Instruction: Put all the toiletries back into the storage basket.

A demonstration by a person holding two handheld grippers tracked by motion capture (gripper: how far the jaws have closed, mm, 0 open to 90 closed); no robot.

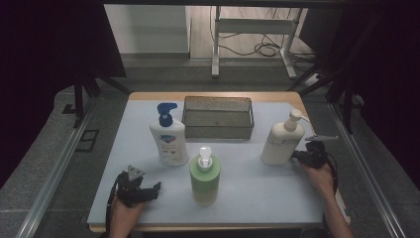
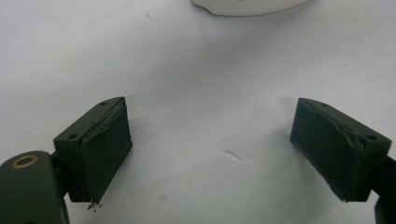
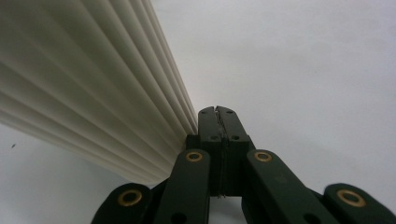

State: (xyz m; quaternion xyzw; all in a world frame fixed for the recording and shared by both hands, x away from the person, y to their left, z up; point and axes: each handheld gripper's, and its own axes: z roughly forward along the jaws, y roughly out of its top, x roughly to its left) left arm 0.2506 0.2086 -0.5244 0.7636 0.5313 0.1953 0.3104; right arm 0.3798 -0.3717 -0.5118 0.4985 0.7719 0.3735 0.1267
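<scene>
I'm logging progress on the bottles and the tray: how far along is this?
Nothing looks done: the metal tray holds nothing, and the blue-pump bottle, green bottle and cream bottle all stand on the mat. In hand: the right tongs, jaws shut, rest beside the cream bottle's ribbed side, gripping nothing. The left tongs wait open. Probably every bottle remains to be handled.

Lab-style recording booth, dark curtains (image 1: 44, 44) at both sides, metal rails (image 1: 54, 171) flanking a mat-covered table (image 1: 257, 198), loose cables (image 1: 267, 49) on the floor beyond.
</scene>
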